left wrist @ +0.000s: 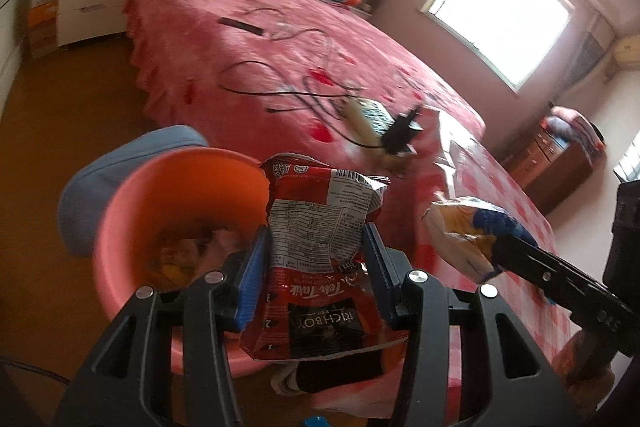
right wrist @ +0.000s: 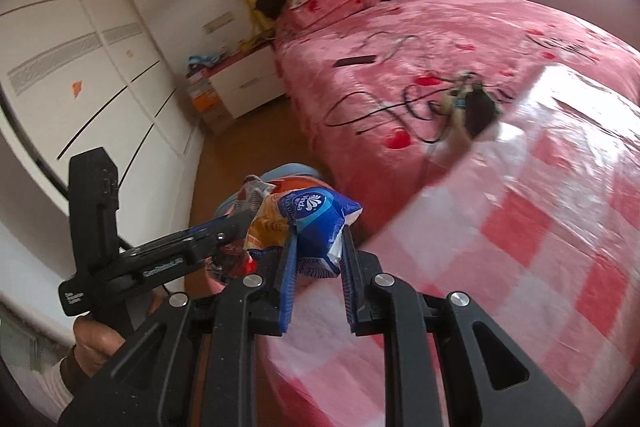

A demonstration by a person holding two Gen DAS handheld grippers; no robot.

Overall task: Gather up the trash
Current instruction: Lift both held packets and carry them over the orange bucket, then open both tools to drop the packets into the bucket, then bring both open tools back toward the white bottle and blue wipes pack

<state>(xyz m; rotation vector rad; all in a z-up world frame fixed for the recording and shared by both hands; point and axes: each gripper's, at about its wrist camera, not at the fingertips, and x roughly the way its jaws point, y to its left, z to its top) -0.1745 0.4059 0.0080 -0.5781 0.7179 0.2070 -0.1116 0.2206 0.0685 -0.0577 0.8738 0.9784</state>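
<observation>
Left wrist view: the left tongs [left wrist: 316, 267] are clenched on a crinkled red foil snack packet with black and white print [left wrist: 320, 251], its blue pads pressing both sides of the packet. The packet hangs partly over the right rim of a round salmon-pink plastic bin [left wrist: 120, 227], which stands on the brown wooden floor [left wrist: 72, 115] beside the bed and already holds some crumpled scraps at its bottom. A pale blue cushion-like object [left wrist: 104, 171] sits just behind the bin.

To the right in the same view, the right tongs [left wrist: 496, 251] reach in over the bed corner, grasping a soft blue, white and orange tissue pack [left wrist: 464, 231].

In the right wrist view, the right tongs [right wrist: 318, 247] pinch that tissue pack [right wrist: 316, 223] between their blue pads, held above the edge of the bed with the pink and white checked cover [right wrist: 520, 247]. The left tongs [right wrist: 236, 223] appear at the left, just beside the pack, with the red packet [right wrist: 256, 191] and the bin's rim [right wrist: 296, 183] behind. A black charger with tangled cables [right wrist: 476, 107] lies farther up the pink bedspread [right wrist: 400, 39].
</observation>
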